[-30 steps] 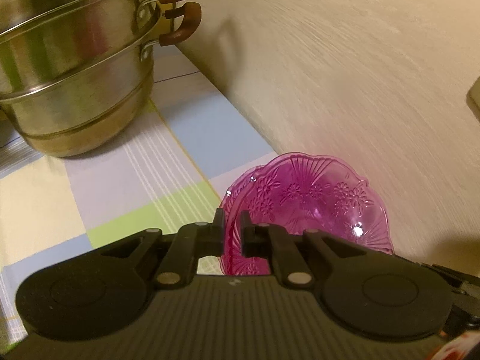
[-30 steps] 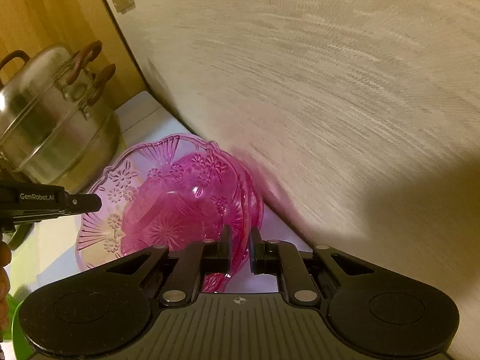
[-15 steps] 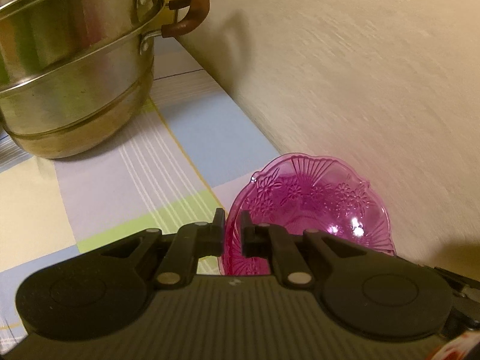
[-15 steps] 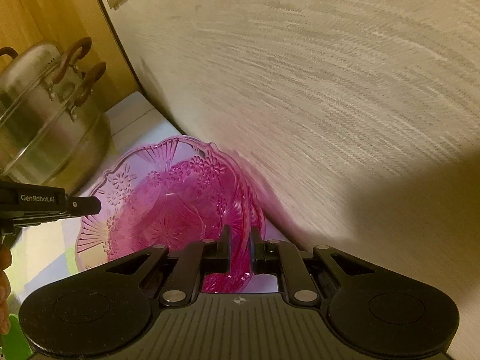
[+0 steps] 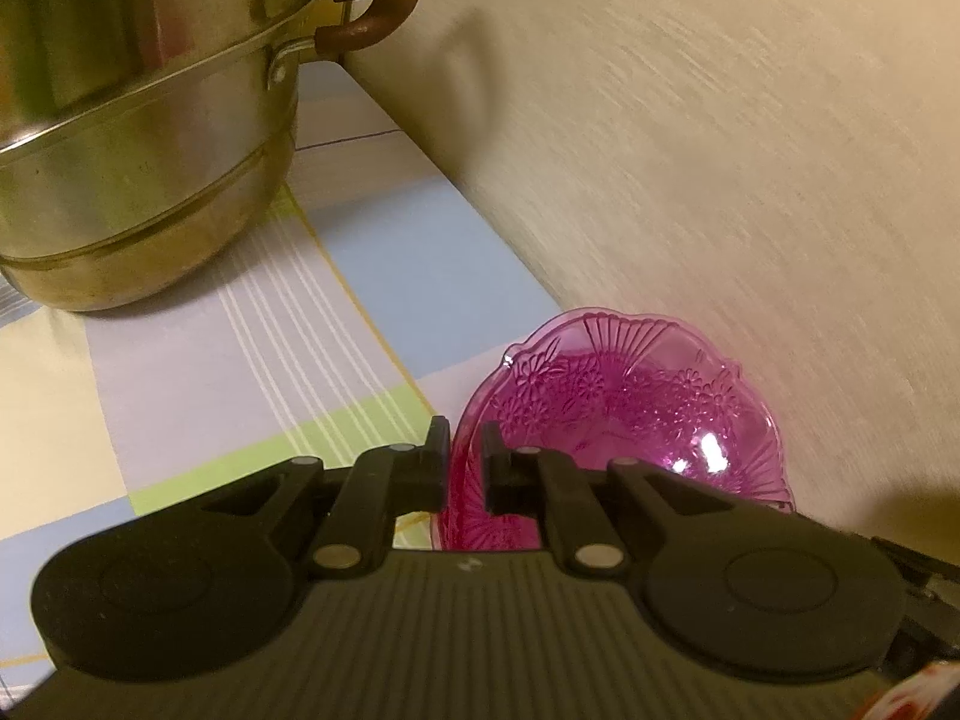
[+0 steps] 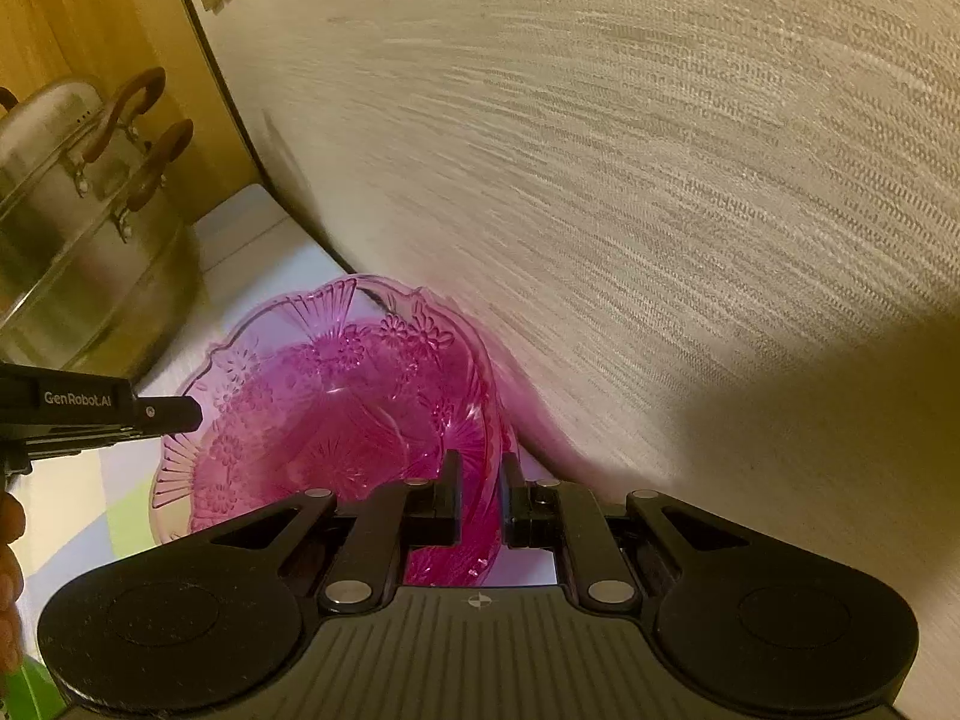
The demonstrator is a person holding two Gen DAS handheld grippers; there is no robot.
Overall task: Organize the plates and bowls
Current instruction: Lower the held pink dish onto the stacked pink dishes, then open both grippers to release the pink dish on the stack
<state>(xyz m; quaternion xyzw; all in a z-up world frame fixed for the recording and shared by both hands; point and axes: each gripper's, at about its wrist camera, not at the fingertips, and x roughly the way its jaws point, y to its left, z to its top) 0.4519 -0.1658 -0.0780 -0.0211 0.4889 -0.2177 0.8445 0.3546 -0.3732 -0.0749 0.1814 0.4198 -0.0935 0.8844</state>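
Note:
A stack of pink clear glass bowls with a pressed flower pattern [image 5: 636, 414] sits by the wall on the checked tablecloth. My left gripper [image 5: 467, 450] is shut on the stack's near-left rim. In the right wrist view the same pink bowls [image 6: 336, 420] fill the lower middle, and my right gripper [image 6: 480, 492] is shut on their right rim. The left gripper's finger [image 6: 162, 411] shows at the bowls' left edge there.
A two-tier steel steamer pot [image 5: 132, 138] with brown handles stands at the back left; it also shows in the right wrist view [image 6: 78, 228]. The textured beige wall [image 5: 720, 150] runs close along the right. The checked tablecloth [image 5: 252, 360] lies between pot and bowls.
Both grippers have carried the bowls a little toward the steamer pot along the wall. The grips have not changed.

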